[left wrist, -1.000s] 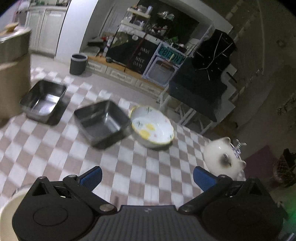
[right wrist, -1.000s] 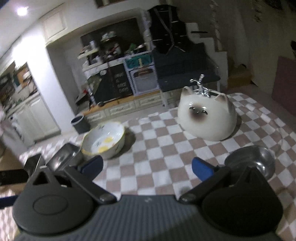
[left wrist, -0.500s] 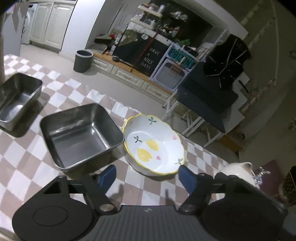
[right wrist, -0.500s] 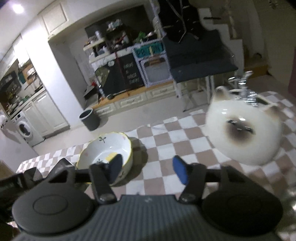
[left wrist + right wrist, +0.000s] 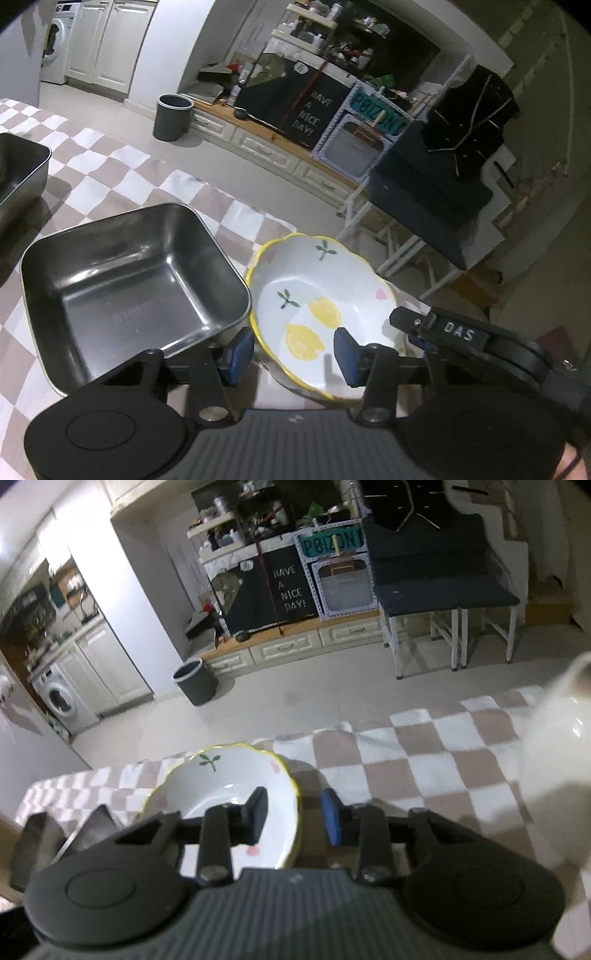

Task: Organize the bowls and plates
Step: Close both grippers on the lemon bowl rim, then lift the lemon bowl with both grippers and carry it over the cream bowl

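1. Running along the far side of the pink-and-white checked tablecloth [image 5: 424, 760], the table edge drops to bare floor just beyond the white scalloped ceramic bowl with a yellow rim and lemon pattern [image 5: 325, 291]; open cloth spreads toward 2 o'clock in the right wrist view.
2. Closing, the left gripper [image 5: 291, 354] straddles the bowl's near rim at 6 o'clock, one blue pad outside and one inside; the pads are not yet pressing it.
3. Closing too, the right gripper [image 5: 295, 818] brackets the bowl's [image 5: 229, 794] right-hand rim, the dark pad inside, the blue pad outside, a gap still showing.
4. Crowding the bowl at 9 o'clock in the left view, the square stainless-steel tray [image 5: 129, 288] touches or nearly touches its rim.
5. Another steel tray [image 5: 18, 170] sits at 10 o'clock, well apart.
6. Blurred at 3 o'clock in the right view stands a white cat-shaped ceramic pot [image 5: 554, 760].
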The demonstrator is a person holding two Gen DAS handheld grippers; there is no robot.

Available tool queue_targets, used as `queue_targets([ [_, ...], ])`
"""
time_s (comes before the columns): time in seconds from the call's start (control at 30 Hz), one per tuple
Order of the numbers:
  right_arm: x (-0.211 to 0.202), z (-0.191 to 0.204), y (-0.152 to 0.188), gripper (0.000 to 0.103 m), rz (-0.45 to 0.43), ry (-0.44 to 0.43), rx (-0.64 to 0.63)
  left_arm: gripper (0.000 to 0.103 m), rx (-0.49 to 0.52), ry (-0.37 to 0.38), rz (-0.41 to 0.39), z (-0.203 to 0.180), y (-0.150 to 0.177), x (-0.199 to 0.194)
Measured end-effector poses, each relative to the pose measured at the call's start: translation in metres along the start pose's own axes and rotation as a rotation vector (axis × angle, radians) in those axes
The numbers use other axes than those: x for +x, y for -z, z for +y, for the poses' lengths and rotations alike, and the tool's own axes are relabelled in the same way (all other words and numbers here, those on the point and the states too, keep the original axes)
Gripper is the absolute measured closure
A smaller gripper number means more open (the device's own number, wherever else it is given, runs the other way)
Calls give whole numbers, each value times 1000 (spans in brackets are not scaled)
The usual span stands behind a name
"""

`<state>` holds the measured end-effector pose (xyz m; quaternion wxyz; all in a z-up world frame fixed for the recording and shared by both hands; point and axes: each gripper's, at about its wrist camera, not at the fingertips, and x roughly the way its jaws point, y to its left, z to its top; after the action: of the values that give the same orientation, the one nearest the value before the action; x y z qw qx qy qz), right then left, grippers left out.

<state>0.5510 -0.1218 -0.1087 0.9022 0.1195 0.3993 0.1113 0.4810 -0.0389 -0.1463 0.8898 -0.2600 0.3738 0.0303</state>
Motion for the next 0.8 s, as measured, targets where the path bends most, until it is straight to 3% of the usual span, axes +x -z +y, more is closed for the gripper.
queue_targets([
  [0.17,29,7,-8,78,41,37,-40,71,16,-48,3,2,0,12],
  [0.23,34,8,-8,81,49,20,-52,77,47,-87,-5,-2,1,15],
  [0.27,36,9,-8,88,50,8,-60,77,64,-96,-10,-4,1,16],
  [0.37,39,10,-8,89,39,2,-96,86,93,-116,-23,-4,2,17],
  [0.6,17,-2,5,95,54,-7,-110,93,125,-73,0,2,0,17],
  [0.8,-14,-11,29,88,67,-14,-98,97,190,-49,32,-3,1,20],
])
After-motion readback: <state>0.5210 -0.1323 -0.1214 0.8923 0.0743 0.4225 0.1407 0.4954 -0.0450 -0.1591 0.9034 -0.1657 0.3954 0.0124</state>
